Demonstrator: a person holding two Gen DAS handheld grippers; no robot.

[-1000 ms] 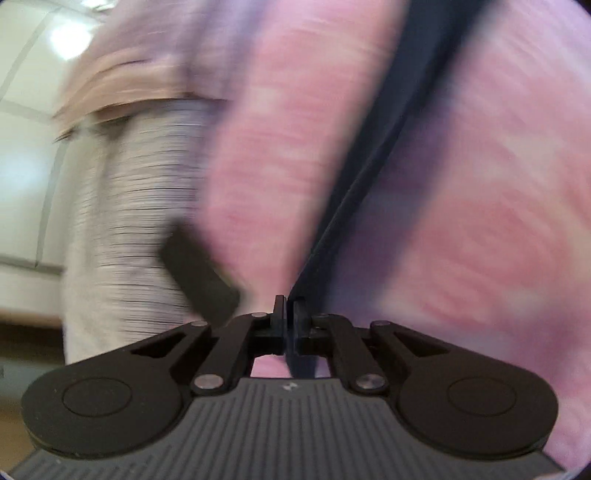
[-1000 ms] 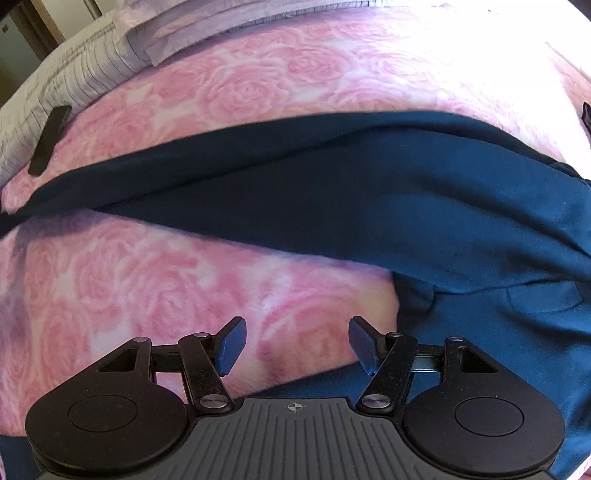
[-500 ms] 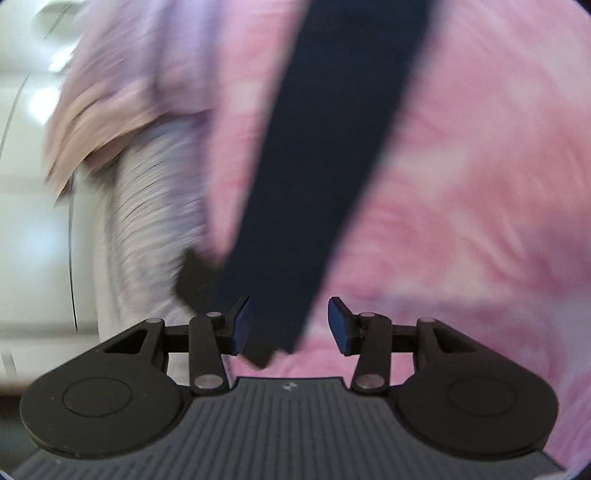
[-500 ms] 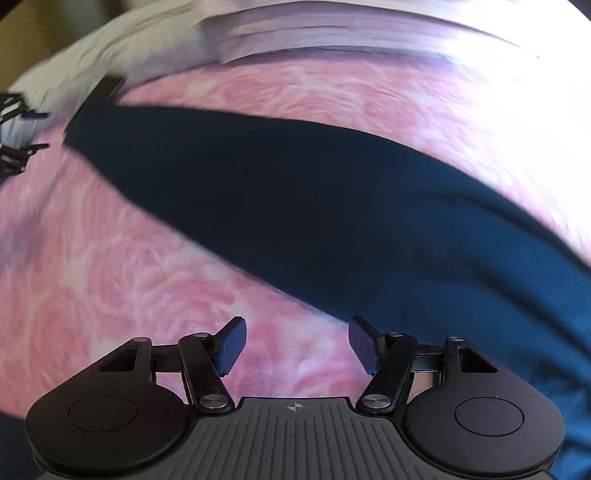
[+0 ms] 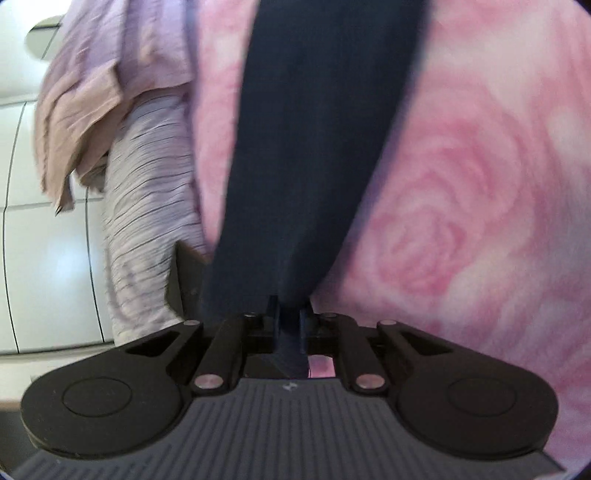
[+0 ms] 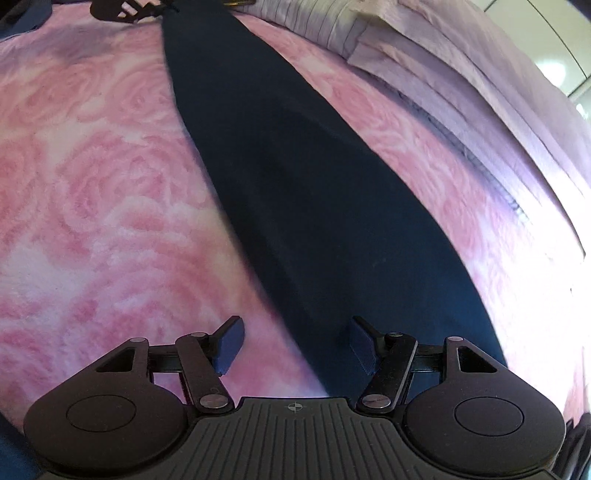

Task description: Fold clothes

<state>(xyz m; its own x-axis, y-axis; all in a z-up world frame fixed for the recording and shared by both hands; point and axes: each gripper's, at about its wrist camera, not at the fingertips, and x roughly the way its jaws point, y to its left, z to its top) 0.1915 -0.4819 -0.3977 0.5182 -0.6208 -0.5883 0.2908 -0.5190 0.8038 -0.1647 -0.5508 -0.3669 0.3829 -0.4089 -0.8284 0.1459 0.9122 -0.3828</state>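
A dark navy garment [image 6: 295,177] lies stretched as a long strip across a pink rose-patterned blanket [image 6: 96,206]. In the left wrist view my left gripper [image 5: 289,322] is shut on the near end of the navy garment [image 5: 310,147], which runs away from it over the blanket. My right gripper [image 6: 295,345] is open and empty just above the blanket, with the garment's wider end under its right finger. The left gripper [image 6: 125,9] shows at the far top left of the right wrist view, at the strip's narrow end.
Folded lilac and beige fabrics [image 5: 99,85] and a grey striped sheet [image 5: 147,229] lie at the bed's edge, beside a black flat object [image 5: 186,273]. White cabinet panels [image 5: 44,258] stand beyond. The lilac stack [image 6: 461,74] borders the blanket on the right.
My left gripper let go of the garment, then closed again on its end. The right gripper, still open, swung so that the garment now runs lengthwise away from it.
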